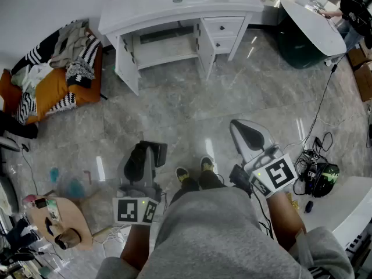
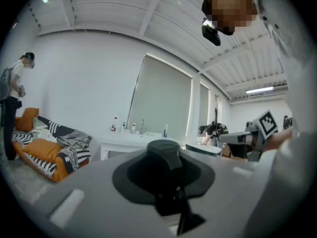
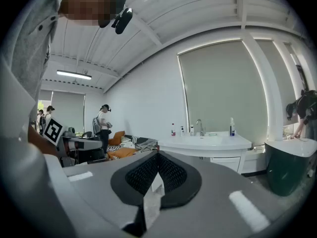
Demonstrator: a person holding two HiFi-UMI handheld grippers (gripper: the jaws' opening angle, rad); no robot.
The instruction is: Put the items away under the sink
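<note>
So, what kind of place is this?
Likely a staged room in a lab or studio: a white sink cabinet, an orange sofa piled with clothes, and cables on the tiled floor.

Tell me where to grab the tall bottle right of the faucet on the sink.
Probably grip the tall bottle across its slim body, about mid-height, coming in level from the front: it stands upright near the counter's front edge, apart from the faucet.

The counter (image 1: 174, 7) is white and the floor (image 1: 174, 106) is grey with a cloudy stone pattern. The sofa (image 1: 49, 89) is orange under black-and-white striped cloths (image 1: 90, 46), and the tub (image 1: 302, 50) is dark green. The left hand-held gripper (image 1: 145, 154) and right hand-held gripper (image 1: 247, 132) are grey with black pads and black-and-white square marks.
</note>
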